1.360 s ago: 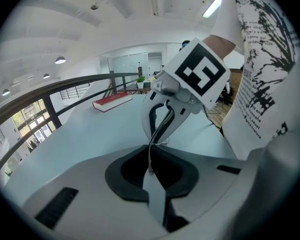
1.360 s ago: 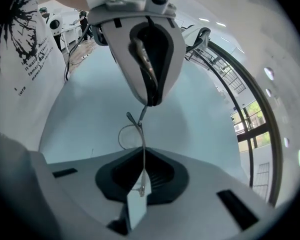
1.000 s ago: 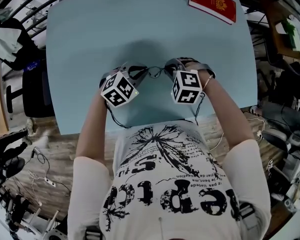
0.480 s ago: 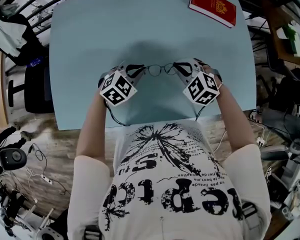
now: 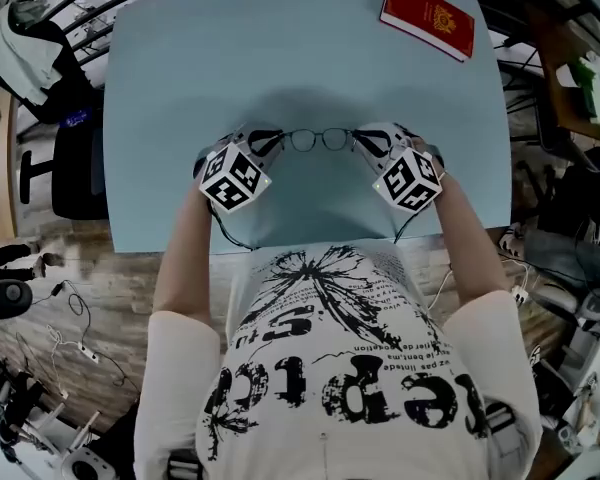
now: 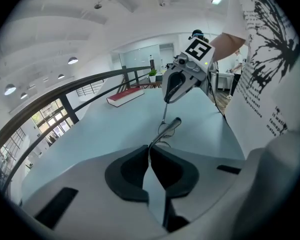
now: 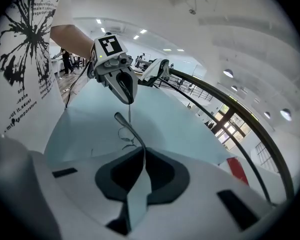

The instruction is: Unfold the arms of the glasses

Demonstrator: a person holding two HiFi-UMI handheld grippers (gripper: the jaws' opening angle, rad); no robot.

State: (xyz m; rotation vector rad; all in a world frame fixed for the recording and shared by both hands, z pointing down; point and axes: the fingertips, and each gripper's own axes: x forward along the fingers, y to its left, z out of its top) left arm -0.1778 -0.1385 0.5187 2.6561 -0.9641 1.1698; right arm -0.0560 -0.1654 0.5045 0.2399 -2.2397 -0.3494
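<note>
From where I stand, the glasses [image 5: 316,140] hang between the 2 grippers over the tabletop [image 5: 180,68], close to its near edge and about midway between its left and right edges, apparently lifted clear of the surface. The left gripper [image 5: 270,140] has its jaws pressed together on a thin wire part at its end of the frame. The right gripper [image 5: 362,140] is pinched closed the same way on the opposite end. I can't say whether each has an arm or the frame by the hinge, nor how far the arms are swung out.

The worry is that thin wire. With both ends clamped, any pull apart or twist of 1 gripper against the other would go straight into the bridge and hinges and could bend them. Swing an arm past its stop and the hinge may give. The grip is also slight: so fine a wire could slide out of the pads, and the glasses would drop lens-first onto the tabletop. The red book [image 5: 427,16] at the far right corner is well clear.
</note>
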